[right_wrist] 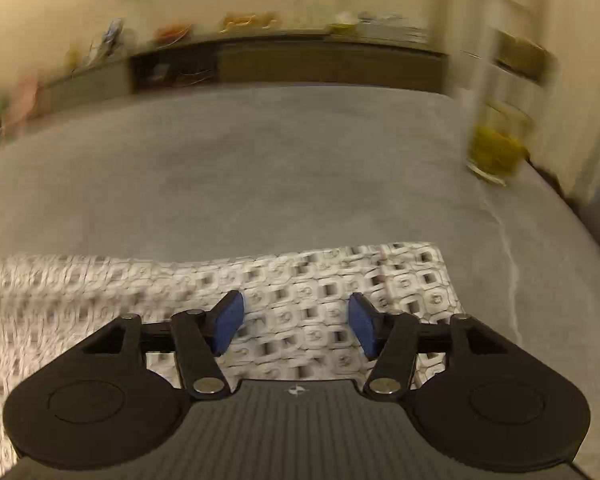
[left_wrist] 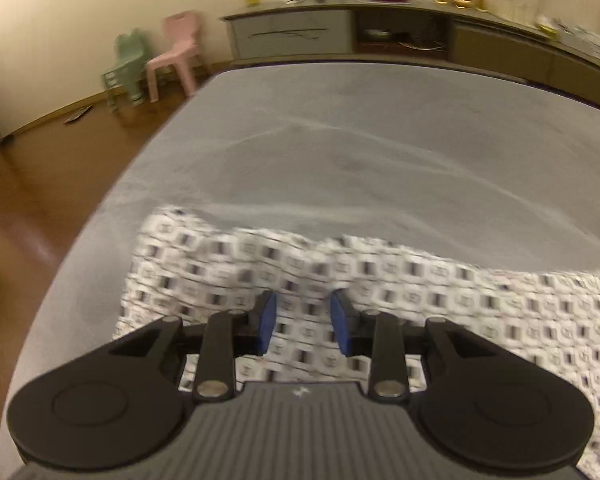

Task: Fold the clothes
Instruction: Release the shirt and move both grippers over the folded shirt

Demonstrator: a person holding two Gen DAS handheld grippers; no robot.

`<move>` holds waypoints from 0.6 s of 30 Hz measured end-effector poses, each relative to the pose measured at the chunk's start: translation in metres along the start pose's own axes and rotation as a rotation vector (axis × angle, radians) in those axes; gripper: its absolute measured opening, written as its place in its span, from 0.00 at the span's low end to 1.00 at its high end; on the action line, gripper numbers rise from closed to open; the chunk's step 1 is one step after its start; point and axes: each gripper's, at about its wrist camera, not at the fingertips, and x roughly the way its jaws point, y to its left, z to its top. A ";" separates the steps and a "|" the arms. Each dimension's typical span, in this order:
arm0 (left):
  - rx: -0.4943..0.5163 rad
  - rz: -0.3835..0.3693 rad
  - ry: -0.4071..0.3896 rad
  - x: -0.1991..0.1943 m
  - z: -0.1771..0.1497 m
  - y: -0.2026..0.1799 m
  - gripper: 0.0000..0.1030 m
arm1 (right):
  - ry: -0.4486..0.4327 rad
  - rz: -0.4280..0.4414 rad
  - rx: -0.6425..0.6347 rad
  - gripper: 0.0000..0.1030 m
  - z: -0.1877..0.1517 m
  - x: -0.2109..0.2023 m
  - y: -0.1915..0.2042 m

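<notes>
Left wrist view: far left, brown wooden floor (left_wrist: 40,184), with a green child's chair (left_wrist: 126,66) and a pink child's chair (left_wrist: 174,54) side by side against the cream wall. Further right, a long low cabinet (left_wrist: 340,36) along the wall, cluttered on top; items too blurred to name. In front, a bed under a grey cover (left_wrist: 360,152). Patterned white garment (left_wrist: 380,280) spread across the near part of the cover, its far edge rumpled. Left gripper (left_wrist: 303,326) poised above the cloth, blue pads (left_wrist: 267,326) a narrow gap apart, nothing pinched between them.

Right wrist view: heavily blurred. Same garment (right_wrist: 160,280) stretching in from the left edge, its right corner (right_wrist: 428,264) lying flat on the grey cover (right_wrist: 260,168). Right gripper (right_wrist: 296,328) over that end, jaws standing fairly wide, only cloth pattern seen through the gap, nothing gripped. Far right, a yellowish blurred object (right_wrist: 494,152) beside the bed's edge.
</notes>
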 end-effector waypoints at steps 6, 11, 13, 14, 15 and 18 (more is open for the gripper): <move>-0.094 0.046 -0.001 0.007 0.018 0.015 0.30 | -0.037 -0.188 0.002 0.53 0.006 0.017 -0.028; -0.155 0.009 -0.110 -0.033 0.025 0.028 0.29 | -0.107 -0.085 0.041 0.57 0.007 -0.006 -0.029; -0.143 0.018 -0.126 -0.038 0.023 0.035 0.30 | -0.171 -0.022 0.019 0.65 0.001 -0.032 -0.027; -0.138 0.029 -0.114 -0.033 0.022 0.037 0.30 | -0.166 0.014 0.007 0.71 -0.004 -0.037 -0.025; -0.134 0.040 -0.101 -0.028 0.022 0.040 0.29 | -0.158 0.047 -0.006 0.71 -0.009 -0.041 -0.023; -0.069 0.019 -0.069 -0.008 0.021 0.035 0.28 | -0.087 0.053 -0.097 0.71 -0.020 -0.031 -0.015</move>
